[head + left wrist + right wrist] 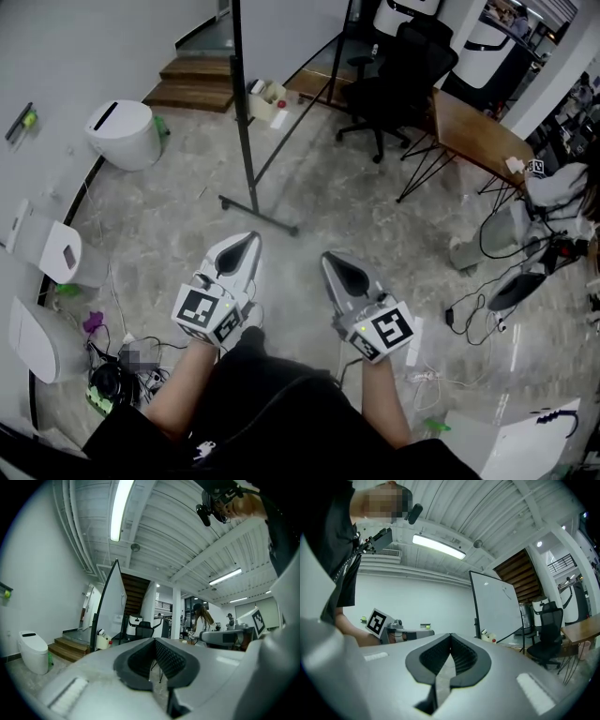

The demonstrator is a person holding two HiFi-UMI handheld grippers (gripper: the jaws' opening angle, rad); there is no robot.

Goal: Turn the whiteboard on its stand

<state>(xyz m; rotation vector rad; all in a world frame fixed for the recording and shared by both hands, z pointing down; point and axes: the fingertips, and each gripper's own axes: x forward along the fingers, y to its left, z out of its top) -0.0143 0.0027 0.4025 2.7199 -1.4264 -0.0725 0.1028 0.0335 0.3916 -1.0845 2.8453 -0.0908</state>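
Observation:
The whiteboard [497, 605] stands on its black stand ahead of me, its white face showing in the right gripper view. The left gripper view catches the whiteboard [112, 607] nearly edge-on. From the head view only its dark upright [242, 112] and floor foot [259, 215] show. My left gripper [246, 240] and right gripper [332, 260] hover side by side a short way in front of the foot, touching nothing. In each gripper view, left gripper [153, 641] and right gripper [451, 636], the jaws meet at the tips with nothing between them.
A white toilet-like unit [124, 133] sits at the left, with wooden steps [197, 82] behind the board. A black office chair [398, 66] and a wooden table [473, 131] stand to the right. Cables [487, 309] and white devices litter the floor on both sides.

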